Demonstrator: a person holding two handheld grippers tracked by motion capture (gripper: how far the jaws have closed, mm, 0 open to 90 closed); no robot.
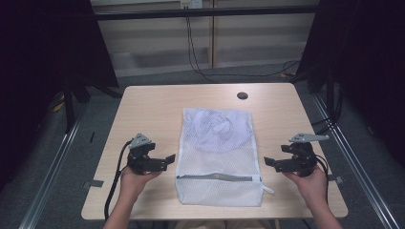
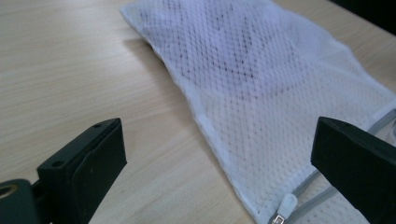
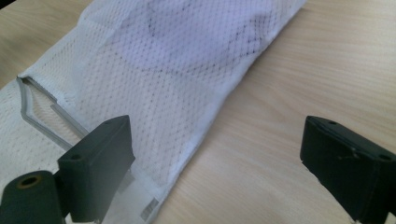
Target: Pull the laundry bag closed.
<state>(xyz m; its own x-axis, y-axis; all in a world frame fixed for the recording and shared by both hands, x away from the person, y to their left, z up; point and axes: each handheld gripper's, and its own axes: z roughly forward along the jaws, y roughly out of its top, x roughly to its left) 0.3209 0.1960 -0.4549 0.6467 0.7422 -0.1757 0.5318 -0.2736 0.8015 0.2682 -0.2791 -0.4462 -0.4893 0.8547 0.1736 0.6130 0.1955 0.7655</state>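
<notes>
Flanking mesh bag (image 1: 218,157), left gripper (image 1: 167,161), right gripper (image 1: 268,162), jaws wide

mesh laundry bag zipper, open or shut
Partly open, it seems: in the right gripper view the grey zipper tapes gape apart at one end of the mesh laundry bag, which lies flat.

The high view looks forward and down from above the person's side, taking in the whole counter (image 1: 143,102). The left gripper view sits low and close, looking between its spread jaws toward the mesh laundry bag (image 2: 261,88) and its zipper pull (image 2: 285,207). The right gripper view, equally close, faces the bag's (image 3: 173,60) opposite edge between its jaws. All three views share the bag (image 1: 217,152).
</notes>
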